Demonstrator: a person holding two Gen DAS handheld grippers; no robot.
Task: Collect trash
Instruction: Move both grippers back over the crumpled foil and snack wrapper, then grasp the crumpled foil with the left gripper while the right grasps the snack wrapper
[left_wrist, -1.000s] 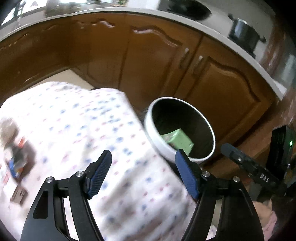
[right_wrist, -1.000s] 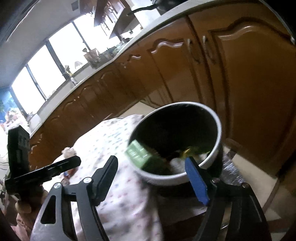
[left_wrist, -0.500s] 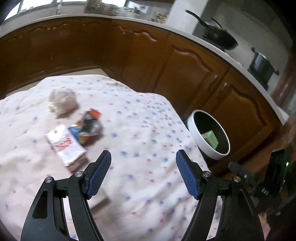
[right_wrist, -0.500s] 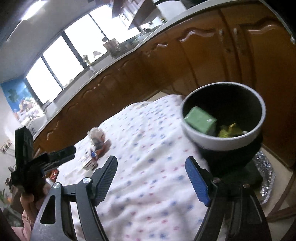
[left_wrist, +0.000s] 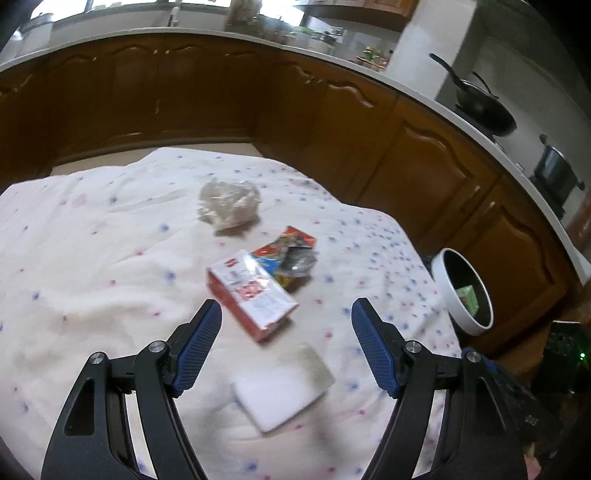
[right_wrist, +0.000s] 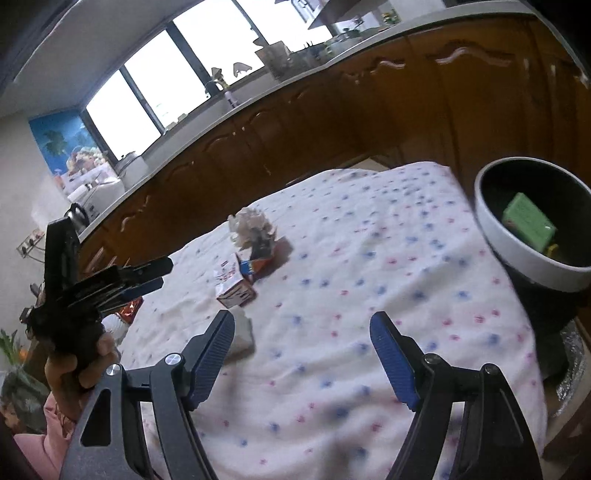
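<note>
A red-and-white carton (left_wrist: 252, 291) lies on the dotted tablecloth (left_wrist: 92, 266), just beyond my open, empty left gripper (left_wrist: 286, 325). Behind it lie a colourful foil wrapper (left_wrist: 291, 254) and a crumpled clear plastic wad (left_wrist: 229, 203). A white pad (left_wrist: 282, 384) lies between the left fingers, nearer. The white-rimmed trash bin (left_wrist: 463, 291) stands off the table's right edge, holding a green box (right_wrist: 528, 221). My right gripper (right_wrist: 303, 354) is open and empty above the cloth; the carton (right_wrist: 234, 284) and the plastic wad (right_wrist: 253, 225) lie ahead to its left.
Brown kitchen cabinets (left_wrist: 332, 122) and a white countertop curve behind the table. A wok (left_wrist: 484, 107) and a pot (left_wrist: 554, 173) sit on the counter at right. The left hand-held gripper (right_wrist: 96, 291) shows at the left of the right wrist view.
Both grippers have pulled back from the bin toward the table's middle. The green box that was at the bin's rim now lies inside it. The trash on the cloth has come into view.
</note>
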